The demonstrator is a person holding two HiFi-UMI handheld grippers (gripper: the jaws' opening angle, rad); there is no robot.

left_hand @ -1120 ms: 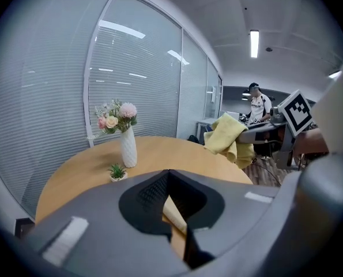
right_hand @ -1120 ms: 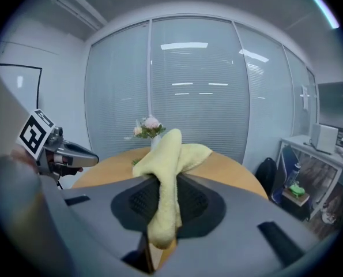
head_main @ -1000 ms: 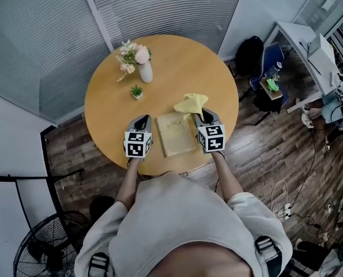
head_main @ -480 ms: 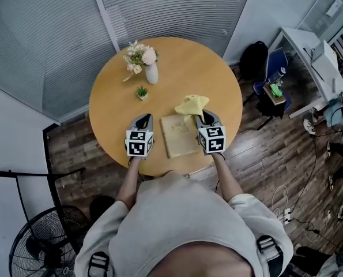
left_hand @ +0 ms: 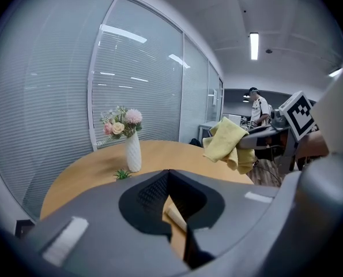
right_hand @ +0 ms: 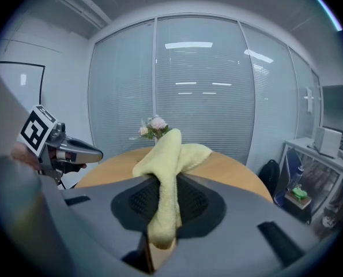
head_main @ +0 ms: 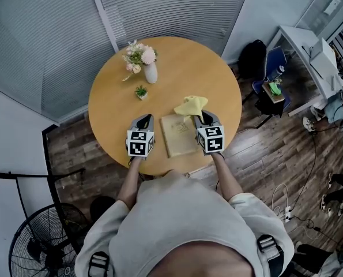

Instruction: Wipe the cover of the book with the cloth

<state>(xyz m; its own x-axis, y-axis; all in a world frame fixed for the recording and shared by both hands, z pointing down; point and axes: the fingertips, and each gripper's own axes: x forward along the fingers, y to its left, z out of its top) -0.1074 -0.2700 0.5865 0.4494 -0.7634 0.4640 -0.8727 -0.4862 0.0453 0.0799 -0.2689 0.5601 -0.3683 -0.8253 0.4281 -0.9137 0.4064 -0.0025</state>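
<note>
A tan book (head_main: 178,134) lies flat on the round wooden table (head_main: 110,105), near its front edge. My right gripper (head_main: 203,115) is at the book's right far corner, shut on a yellow cloth (head_main: 190,105) that bunches up over that corner. In the right gripper view the cloth (right_hand: 166,172) is pinched between the jaws and spills forward. My left gripper (head_main: 143,119) hovers just left of the book, its jaws together with nothing between them. A corner of the book (left_hand: 176,215) shows below the left gripper (left_hand: 170,175), and the cloth (left_hand: 226,143) hangs to the right.
A white vase of flowers (head_main: 150,71) and a small green plant (head_main: 140,92) stand on the table's far left part. A fan (head_main: 41,241) stands on the floor at the lower left. A blue chair (head_main: 270,68) and a desk (head_main: 301,39) are to the right.
The head camera has shifted a little. Both grippers, the cloth and the book keep nearly the same places relative to one another.
</note>
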